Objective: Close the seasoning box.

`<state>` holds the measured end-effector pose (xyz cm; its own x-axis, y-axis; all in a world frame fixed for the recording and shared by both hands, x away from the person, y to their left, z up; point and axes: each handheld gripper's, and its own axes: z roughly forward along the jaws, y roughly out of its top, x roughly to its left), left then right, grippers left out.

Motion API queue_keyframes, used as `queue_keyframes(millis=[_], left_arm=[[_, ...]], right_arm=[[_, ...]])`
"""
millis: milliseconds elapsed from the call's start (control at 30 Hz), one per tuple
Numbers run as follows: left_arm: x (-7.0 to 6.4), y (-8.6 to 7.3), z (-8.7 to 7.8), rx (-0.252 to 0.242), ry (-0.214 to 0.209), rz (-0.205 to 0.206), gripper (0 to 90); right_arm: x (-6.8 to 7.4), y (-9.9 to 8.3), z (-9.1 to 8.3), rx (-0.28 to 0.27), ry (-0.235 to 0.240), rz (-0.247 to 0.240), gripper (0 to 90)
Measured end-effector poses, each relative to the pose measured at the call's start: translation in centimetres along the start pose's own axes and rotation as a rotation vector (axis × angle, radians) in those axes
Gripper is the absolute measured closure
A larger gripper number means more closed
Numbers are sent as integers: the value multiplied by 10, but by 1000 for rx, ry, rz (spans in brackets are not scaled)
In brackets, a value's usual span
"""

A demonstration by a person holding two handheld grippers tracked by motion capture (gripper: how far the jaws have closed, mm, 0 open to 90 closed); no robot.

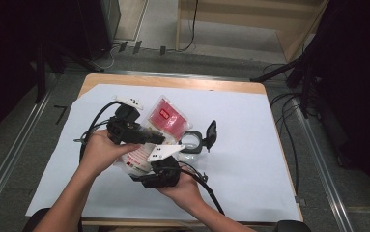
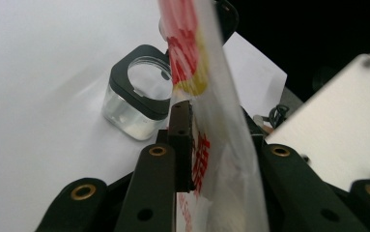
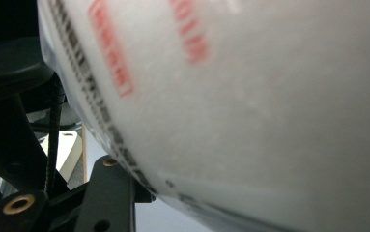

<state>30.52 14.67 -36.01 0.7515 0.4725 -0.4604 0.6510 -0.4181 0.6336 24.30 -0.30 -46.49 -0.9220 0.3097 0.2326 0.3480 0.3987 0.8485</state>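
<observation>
On the white paper-covered wooden table (image 1: 250, 145), a clear plastic pouch with red print and white contents (image 1: 165, 118) is held above a square clear jar with an open black flip lid (image 1: 192, 141), the left gripper (image 1: 159, 139) clamped on it, while the right gripper's (image 1: 161, 166) jaw state cannot be told.

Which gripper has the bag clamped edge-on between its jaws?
The left gripper: in its own view the red-printed plastic bag runs between its jaws. The right gripper sits under the bag's white lower end; its grip can't be judged.
</observation>
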Motion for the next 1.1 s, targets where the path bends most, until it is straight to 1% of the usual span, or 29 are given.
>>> queue_keyframes(millis=[33,67,100,133,167,200,267,300,333,367,433,467,500,533,567,600,633,667,700,733,767,800,833,900,933,1000,1033,1067,1100], left_arm=[[1,0,2,7,-7,-15,774],[2,1,4,13,-9,-29,774],[1,1,6,29,5,-44,781],[1,2,8,28,16,-38,780],[0,2,9,29,24,-52,778],[0,2,9,29,24,-52,775],[-1,4,11,32,40,-55,766],[-1,5,12,33,39,-69,759],[0,5,13,34,36,-74,759],[0,6,15,36,25,-96,744],[0,7,15,37,23,-98,725],[0,7,15,31,18,-106,725],[1,7,15,25,13,-115,718],[1,8,14,23,5,-122,701],[1,8,14,21,1,-124,697],[1,9,13,18,3,-128,697],[0,10,10,19,12,-121,692],[0,10,10,19,12,-121,690],[-2,12,8,22,23,-125,691],[-2,12,8,22,23,-125,700],[-2,13,8,29,26,-120,700],[-2,14,8,38,33,-125,716],[-1,17,8,60,29,-128,777],[-3,23,9,86,42,-126,801],[-3,23,9,86,42,-126,805],[-4,31,9,107,58,-127,805],[-6,37,9,122,70,-133,798],[-6,39,8,125,67,-128,793],[-6,41,8,117,65,-133,789]], right_arm=[[6,1,1,14,-16,-33,545],[6,1,1,14,-16,-33,545],[10,1,3,30,-40,-54,543],[10,0,4,30,-47,-50,541],[10,0,4,35,-49,-44,531],[10,0,4,35,-49,-44,531],[11,0,5,44,-81,-44,529],[11,0,5,44,-81,-44,529],[10,0,5,48,-84,-35,536],[9,0,5,55,-91,-33,575],[9,0,4,59,-93,-30,588],[9,-1,4,58,-88,-25,593],[8,-1,4,51,-82,-18,597],[8,-2,4,38,-76,3,599],[8,-2,4,31,-78,12,599],[8,-2,4,31,-78,12,599],[8,-2,3,19,-76,38,600],[7,-2,3,16,-75,49,601],[7,-2,2,13,-77,57,601],[7,-2,2,13,-77,57,601],[6,-2,1,10,-78,70,601],[6,-2,1,8,-72,75,600],[7,0,1,7,-72,72,588],[10,4,2,10,-64,65,572],[10,4,2,10,-64,65,572],[11,8,2,13,-67,50,563],[11,12,2,12,-76,32,563],[11,14,1,11,-80,20,565],[11,15,0,11,-88,1,571]])
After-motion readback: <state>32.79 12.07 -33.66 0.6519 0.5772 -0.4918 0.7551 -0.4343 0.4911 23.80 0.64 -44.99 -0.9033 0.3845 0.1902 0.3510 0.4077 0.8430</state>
